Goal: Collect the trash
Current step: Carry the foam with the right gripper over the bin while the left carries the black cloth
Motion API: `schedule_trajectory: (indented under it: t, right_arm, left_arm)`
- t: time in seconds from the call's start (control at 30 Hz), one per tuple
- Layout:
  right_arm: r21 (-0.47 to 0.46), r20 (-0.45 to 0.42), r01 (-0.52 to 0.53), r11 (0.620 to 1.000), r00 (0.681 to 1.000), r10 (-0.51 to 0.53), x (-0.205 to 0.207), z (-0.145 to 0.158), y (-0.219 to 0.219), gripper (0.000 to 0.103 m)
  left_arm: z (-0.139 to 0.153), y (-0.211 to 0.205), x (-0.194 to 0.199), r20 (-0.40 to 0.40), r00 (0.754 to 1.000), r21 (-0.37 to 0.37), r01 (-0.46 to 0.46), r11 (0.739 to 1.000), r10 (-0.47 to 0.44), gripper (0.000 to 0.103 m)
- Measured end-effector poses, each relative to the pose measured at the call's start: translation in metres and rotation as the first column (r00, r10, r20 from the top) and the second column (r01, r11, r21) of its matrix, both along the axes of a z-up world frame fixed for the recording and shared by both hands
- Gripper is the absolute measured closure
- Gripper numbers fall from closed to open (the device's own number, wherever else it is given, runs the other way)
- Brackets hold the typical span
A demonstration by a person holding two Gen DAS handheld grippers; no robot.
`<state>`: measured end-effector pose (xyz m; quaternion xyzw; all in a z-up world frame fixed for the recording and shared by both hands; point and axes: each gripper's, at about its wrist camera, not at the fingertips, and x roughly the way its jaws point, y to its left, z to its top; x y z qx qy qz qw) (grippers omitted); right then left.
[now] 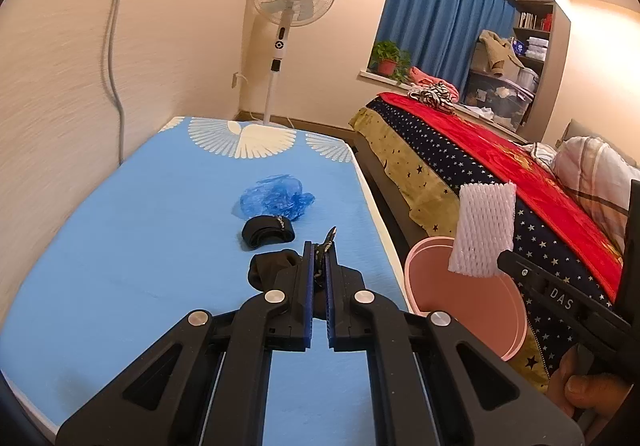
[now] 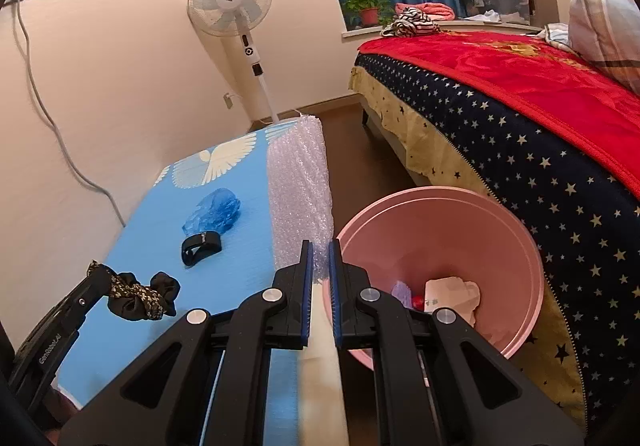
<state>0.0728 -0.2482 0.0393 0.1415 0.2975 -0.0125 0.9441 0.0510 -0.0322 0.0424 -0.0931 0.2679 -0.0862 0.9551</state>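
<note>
Left gripper (image 1: 319, 266): jaws narrow, clamped on a dark floral scrunchie (image 2: 138, 292), lifted just off the blue table (image 1: 120, 246); rest of the fabric hangs below the tips.

Right gripper (image 2: 319, 260): jaws narrow, pinching the bottom edge of a white foam net sleeve (image 1: 482, 228), held above the pink bin (image 2: 520, 246) rim, not yet released. In the right wrist view the sleeve reads like bubble wrap, stretched by the fisheye.

Progress, judged from the layout: partly done. Bin already holds crumpled paper (image 2: 452, 292), something small and red (image 2: 418, 302) and a pale purple scrap. Foam sleeve looks about ready to drop. Left on the table: crumpled blue plastic bag (image 1: 276, 198) and a black band (image 1: 267, 233) just in front of it. Unclear whether scrunchie and band count as trash or only the plastic.

Hard to make out:
- bin bottom partly blocked by the right gripper body; contents not fully countable
- grip depth on the foam hidden behind the finger pads
- near end of the table cut off by the gripper bodies; further items there not checkable
- floor between table and bed mostly hidden
</note>
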Motion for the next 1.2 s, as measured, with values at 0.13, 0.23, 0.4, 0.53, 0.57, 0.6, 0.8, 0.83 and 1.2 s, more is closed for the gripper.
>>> schedule_trajectory:
  t: [0.13, 0.23, 0.4, 0.53, 0.57, 0.6, 0.8, 0.83, 1.2]
  right_arm:
    - [-0.011, -0.003, 0.022, 1.000, 1.000, -0.022, 0.002, -0.001, -0.005, 0.095]
    - [-0.016, -0.004, 0.039, 0.999, 0.999, -0.039, 0.003, -0.001, -0.010, 0.095]
    - [-0.021, -0.008, 0.072, 0.997, 0.997, -0.072, 0.003, -0.003, -0.019, 0.095]
    - [-0.028, -0.009, 0.102, 0.994, 0.995, -0.103, 0.003, -0.003, -0.028, 0.095]
    - [-0.031, -0.010, 0.110, 0.993, 0.994, -0.110, 0.003, -0.003, -0.031, 0.095]
    - [-0.035, -0.010, 0.124, 0.992, 0.992, -0.124, 0.002, -0.003, -0.036, 0.095]
    - [-0.050, -0.032, 0.197, 0.979, 0.980, -0.198, 0.002, -0.008, -0.057, 0.095]
    - [-0.056, -0.036, 0.208, 0.977, 0.977, -0.210, 0.002, -0.009, -0.060, 0.095]
    - [-0.097, -0.064, 0.281, 0.955, 0.956, -0.288, -0.001, -0.017, -0.082, 0.094]
  left_arm:
    - [0.001, -0.006, 0.003, 0.009, 1.000, 0.004, 0.015, 1.000, -0.015, 0.098]
    - [0.002, -0.012, 0.005, 0.015, 0.999, 0.008, 0.030, 1.000, -0.030, 0.098]
    - [0.002, -0.024, 0.008, 0.017, 0.998, 0.003, 0.054, 0.999, -0.054, 0.098]
    - [0.001, -0.035, 0.012, 0.015, 0.997, -0.003, 0.080, 0.997, -0.080, 0.098]
    - [0.000, -0.039, 0.012, 0.015, 0.996, -0.004, 0.087, 0.996, -0.087, 0.098]
    - [0.000, -0.043, 0.013, 0.015, 0.995, -0.005, 0.096, 0.995, -0.096, 0.098]
    - [-0.002, -0.068, 0.020, 0.019, 0.988, -0.025, 0.151, 0.988, -0.151, 0.098]
    - [-0.003, -0.072, 0.022, 0.020, 0.987, -0.028, 0.162, 0.986, -0.161, 0.098]
    - [-0.013, -0.123, 0.037, 0.004, 0.962, -0.050, 0.274, 0.960, -0.274, 0.098]
